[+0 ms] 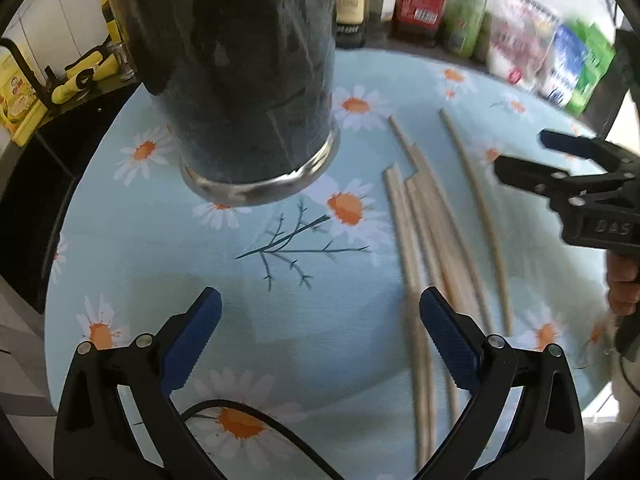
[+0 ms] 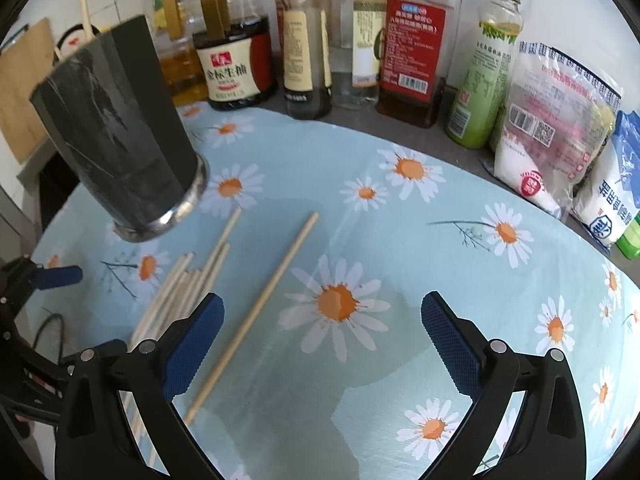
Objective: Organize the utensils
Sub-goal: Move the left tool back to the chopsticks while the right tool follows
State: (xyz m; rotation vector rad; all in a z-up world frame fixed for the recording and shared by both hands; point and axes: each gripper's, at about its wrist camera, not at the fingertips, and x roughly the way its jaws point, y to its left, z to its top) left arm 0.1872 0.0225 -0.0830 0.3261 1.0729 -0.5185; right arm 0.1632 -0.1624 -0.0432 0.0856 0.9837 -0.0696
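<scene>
While both tongs hang wide open and hold nothing, the job looks barely begun: the chopsticks [image 2: 188, 284] all lie flat on the cloth [image 2: 400, 240] and none can be seen in the holder [image 2: 120, 140], whose mouth is out of view. The left gripper [image 1: 320, 344] hovers low over the near ends of the bundle; the right gripper [image 2: 322, 344] hangs over bare cloth just right of the lone stick [image 2: 256, 312]. The likely step is the first pick. Next, one gripper must drop to a stick, straddle it across its width, close, tip it upright and lower it into the dark cylinder standing just left of the pile.

Count: one holder; one stray stick set apart; the bundle seems five or six, though overlap and blur prevent certainty. About seven bottles [image 2: 304, 40] and some bags [image 2: 552, 128] line the back.
</scene>
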